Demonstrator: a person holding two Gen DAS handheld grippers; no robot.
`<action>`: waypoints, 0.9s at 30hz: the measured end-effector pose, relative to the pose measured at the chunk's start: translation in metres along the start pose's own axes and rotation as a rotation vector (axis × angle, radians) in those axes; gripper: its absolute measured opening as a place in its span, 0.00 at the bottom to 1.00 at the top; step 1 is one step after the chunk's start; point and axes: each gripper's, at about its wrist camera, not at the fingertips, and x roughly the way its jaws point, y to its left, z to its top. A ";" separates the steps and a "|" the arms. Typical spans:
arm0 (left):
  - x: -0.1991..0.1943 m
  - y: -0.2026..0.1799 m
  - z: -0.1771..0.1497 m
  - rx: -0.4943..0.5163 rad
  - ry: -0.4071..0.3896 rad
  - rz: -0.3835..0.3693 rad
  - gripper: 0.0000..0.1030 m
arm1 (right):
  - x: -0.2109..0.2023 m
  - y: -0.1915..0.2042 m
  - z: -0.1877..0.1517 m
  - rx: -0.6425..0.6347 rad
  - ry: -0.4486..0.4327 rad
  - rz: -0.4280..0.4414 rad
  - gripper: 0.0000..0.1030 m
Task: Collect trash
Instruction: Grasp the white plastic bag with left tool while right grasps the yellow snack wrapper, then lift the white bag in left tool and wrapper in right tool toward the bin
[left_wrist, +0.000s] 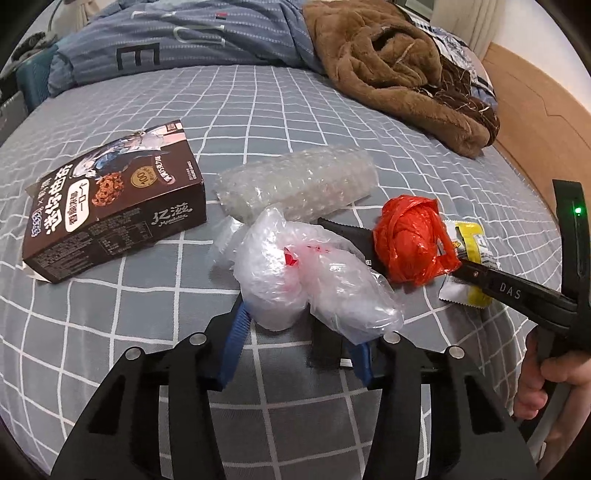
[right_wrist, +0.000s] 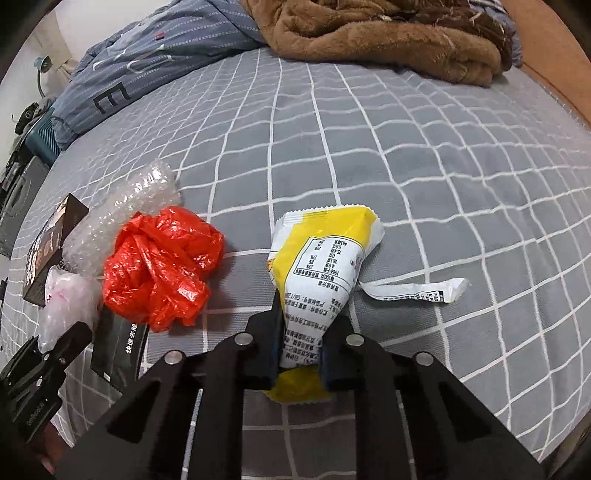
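The left gripper (left_wrist: 295, 328) is closed on a crumpled clear plastic bag (left_wrist: 314, 280) with red print; its blue pads (left_wrist: 236, 332) press against the bag on both sides, and the bag bulges forward past the fingertips. Ahead of this gripper and slightly left lies a roll of bubble wrap (left_wrist: 295, 181). Further left of it lies a dark brown cookie box (left_wrist: 114, 199), flat on the grey checked bedsheet (left_wrist: 258, 110). To the right of the left gripper's tips sits a crumpled red plastic bag (left_wrist: 410, 240), and a flat black packet (right_wrist: 118, 347) lies partly under it.

The right gripper (right_wrist: 299, 350) is clamped on a yellow and white snack wrapper (right_wrist: 325, 258). Its jaws stand narrow, with the wrapper's lower part pinched between the fingers and the upper part fanning out ahead of the tips. A torn strip of the wrapper extends to the right of the gripper. The red plastic bag lies just left of the right gripper.

Well ahead of both grippers, at the far side of the bed, lie a brown fleece blanket (left_wrist: 388, 55) and a blue-grey duvet (left_wrist: 177, 37).
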 end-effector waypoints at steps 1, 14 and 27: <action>-0.002 0.000 0.001 0.001 -0.004 -0.001 0.46 | -0.002 0.001 0.000 -0.006 -0.008 -0.007 0.14; -0.028 0.001 -0.003 0.009 -0.043 0.022 0.46 | -0.036 0.008 -0.004 -0.033 -0.099 -0.035 0.14; -0.051 0.003 -0.014 -0.004 -0.056 0.022 0.46 | -0.070 0.015 -0.026 -0.044 -0.152 -0.049 0.14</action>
